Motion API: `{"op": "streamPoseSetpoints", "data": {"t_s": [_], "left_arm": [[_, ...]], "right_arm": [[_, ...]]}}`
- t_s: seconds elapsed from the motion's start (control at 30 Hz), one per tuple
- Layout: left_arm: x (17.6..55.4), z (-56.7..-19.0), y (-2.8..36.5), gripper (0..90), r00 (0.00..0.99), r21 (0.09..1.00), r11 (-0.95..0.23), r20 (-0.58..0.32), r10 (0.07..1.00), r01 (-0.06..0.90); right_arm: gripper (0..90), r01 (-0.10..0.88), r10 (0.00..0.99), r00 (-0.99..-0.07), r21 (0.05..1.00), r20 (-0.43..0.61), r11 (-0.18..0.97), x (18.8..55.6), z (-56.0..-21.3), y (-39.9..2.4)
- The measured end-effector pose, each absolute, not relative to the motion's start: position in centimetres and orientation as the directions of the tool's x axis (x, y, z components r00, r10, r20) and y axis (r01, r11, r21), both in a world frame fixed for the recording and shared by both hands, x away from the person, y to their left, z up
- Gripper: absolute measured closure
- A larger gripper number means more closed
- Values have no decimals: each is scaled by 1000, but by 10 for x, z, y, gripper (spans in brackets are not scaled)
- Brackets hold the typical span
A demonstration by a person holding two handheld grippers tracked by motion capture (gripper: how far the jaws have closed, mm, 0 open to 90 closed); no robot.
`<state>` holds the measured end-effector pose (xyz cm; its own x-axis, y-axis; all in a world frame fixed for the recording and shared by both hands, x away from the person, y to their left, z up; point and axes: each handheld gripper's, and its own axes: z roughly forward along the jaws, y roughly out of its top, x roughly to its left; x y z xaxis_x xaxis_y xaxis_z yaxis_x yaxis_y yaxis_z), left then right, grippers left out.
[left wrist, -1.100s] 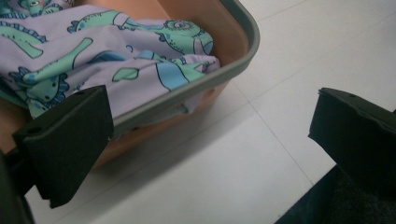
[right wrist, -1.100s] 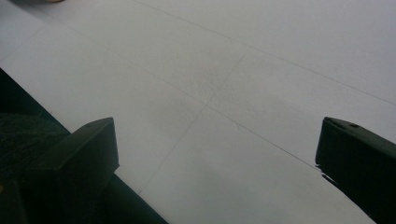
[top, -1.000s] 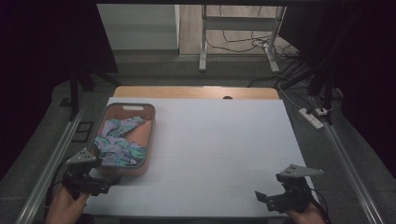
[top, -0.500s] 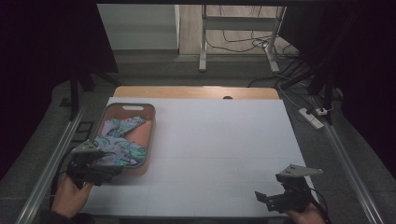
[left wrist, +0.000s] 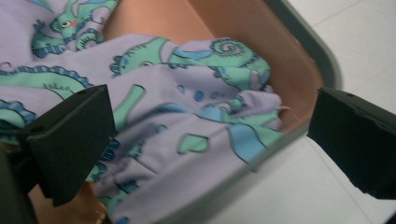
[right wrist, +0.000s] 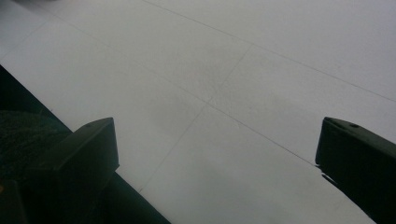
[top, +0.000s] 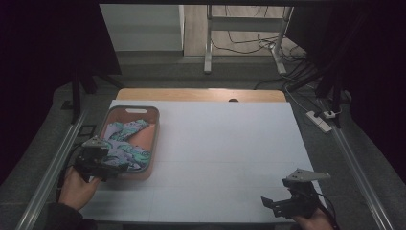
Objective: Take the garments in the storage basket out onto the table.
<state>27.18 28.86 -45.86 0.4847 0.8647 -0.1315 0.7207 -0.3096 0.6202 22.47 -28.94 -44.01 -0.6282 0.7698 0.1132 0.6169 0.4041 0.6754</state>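
A lilac cloth [top: 123, 143] printed with green and blue sea creatures lies crumpled in a brown tray [top: 153, 125] at the table's left. My left gripper [top: 114, 165] hovers over the tray's near end, open, its jaws wide on either side of the cloth [left wrist: 187, 121] and above the tray's rim [left wrist: 299, 51]. My right gripper [top: 268, 203] rests near the table's front right corner, open, with bare white tabletop [right wrist: 224, 93] between its jaws.
The white table [top: 225, 143] stretches wide between the two grippers. A wooden strip [top: 201, 94] runs along its far edge. Metal rails [top: 52, 167] flank both sides, and a power strip [top: 320, 120] with cables lies on the floor at the far right.
My left gripper has moved forward and right, from beside the tray to over its near end and the cloth. The right gripper has stayed put.
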Motion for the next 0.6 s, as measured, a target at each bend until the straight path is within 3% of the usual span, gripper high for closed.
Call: {"op": "streamPoseSetpoints", "data": {"t_s": [0.33, 0.6], "left_arm": [[298, -464, 292, 0, 442, 588, -302, -107, 891, 750], [326, -467, 296, 9, 410, 476, -316, -107, 906, 821]], "right_arm": [[0, 619, 769, -630, 669, 110, 411, 225, -440, -289], [0, 621, 769, -629, 666, 110, 413, 225, -441, -288]]}}
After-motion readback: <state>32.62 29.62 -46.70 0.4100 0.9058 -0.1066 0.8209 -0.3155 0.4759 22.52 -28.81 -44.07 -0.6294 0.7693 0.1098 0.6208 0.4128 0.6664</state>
